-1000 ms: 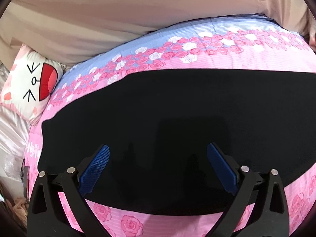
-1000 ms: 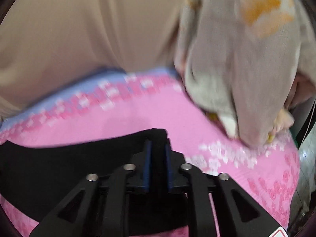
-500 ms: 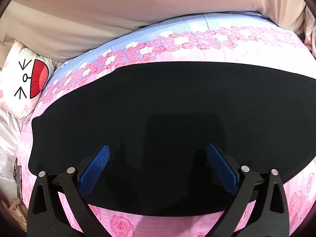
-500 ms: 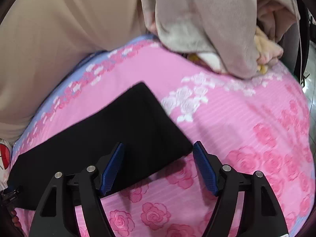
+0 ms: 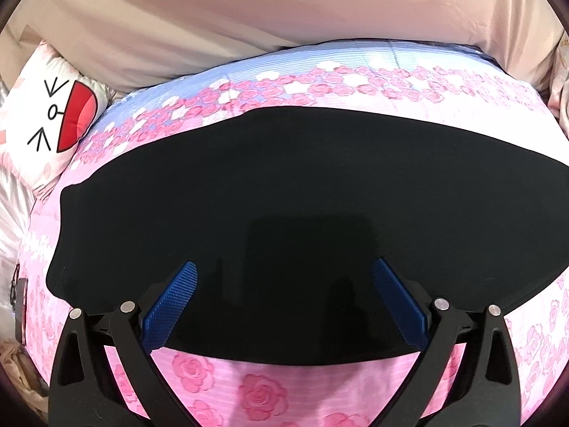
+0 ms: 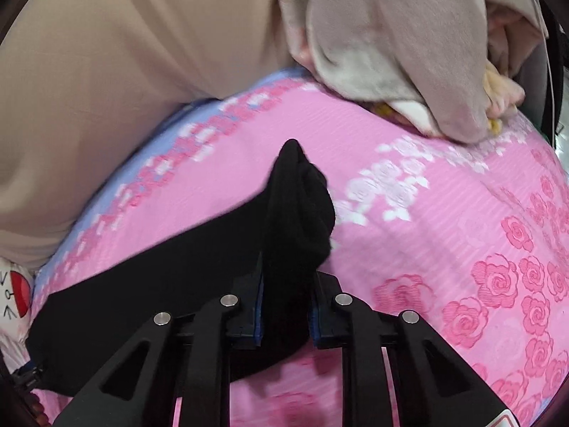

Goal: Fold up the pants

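While the left gripper hovers wide open over the flat black pants, the right gripper, jaws just closed, pinches their bunched end.

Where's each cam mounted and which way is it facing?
Left wrist: on the left hand-held gripper, looking forward and down at the black pants on the pink floral sheet; its jaws stand open.
Right wrist: on the right hand-held gripper, looking down the pants' end, bunched between its blue pads.
Shared: pants, sheet, cartoon-face pillow.
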